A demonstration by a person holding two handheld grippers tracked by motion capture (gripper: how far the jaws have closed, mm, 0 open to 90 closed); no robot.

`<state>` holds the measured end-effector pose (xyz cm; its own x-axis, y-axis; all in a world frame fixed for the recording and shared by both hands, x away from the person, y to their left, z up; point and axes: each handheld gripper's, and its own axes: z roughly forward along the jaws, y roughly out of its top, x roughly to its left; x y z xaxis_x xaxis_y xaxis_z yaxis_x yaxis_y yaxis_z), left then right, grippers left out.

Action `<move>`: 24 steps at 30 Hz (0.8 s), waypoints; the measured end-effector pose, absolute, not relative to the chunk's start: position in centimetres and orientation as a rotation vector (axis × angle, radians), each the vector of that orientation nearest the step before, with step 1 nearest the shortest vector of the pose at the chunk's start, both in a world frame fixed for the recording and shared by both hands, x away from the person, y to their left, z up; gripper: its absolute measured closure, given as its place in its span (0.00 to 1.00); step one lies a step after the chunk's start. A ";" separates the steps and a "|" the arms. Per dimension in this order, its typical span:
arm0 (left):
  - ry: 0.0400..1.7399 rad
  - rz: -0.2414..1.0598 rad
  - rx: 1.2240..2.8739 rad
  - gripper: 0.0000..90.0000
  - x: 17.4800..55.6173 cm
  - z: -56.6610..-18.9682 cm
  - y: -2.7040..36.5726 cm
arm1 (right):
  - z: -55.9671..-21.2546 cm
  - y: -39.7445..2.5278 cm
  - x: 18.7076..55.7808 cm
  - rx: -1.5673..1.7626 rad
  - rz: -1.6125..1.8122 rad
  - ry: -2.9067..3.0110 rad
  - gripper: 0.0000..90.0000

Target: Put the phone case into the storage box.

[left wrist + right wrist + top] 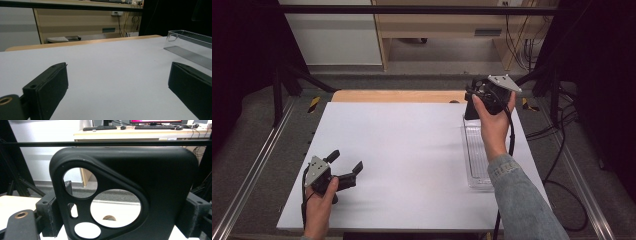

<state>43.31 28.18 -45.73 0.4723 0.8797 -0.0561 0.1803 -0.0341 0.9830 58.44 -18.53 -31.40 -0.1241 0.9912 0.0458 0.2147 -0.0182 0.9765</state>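
Phone case (140, 182), black and clamped across its sides in the right hand-held gripper (482, 97) above the bench's (412, 150) far right by the tray (477, 155), looks light, thin, a bit flexy and slick, so edge-pinching seems safest; left hand-held gripper (346, 165) gapes empty.

Matt black plastic phone case (140, 182); clear glossy plastic tray (190, 47).

The black phone case (140, 182) runs off the bottom edge; the clear tray (475, 155) is half hidden by the forearm (517, 200).
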 end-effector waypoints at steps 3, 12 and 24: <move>0.964 0.733 1.522 0.03 43.3 -45.7 28.3 | -31.8 -18.9 58.9 1.333 1.192 1.442 0.15; 0.963 0.725 1.516 0.03 43.3 -45.7 28.3 | -32.5 -19.2 59.8 1.357 1.169 1.433 0.15; 0.961 0.732 1.525 0.03 43.3 -45.7 28.2 | -33.9 -19.7 61.3 1.386 1.118 1.422 0.15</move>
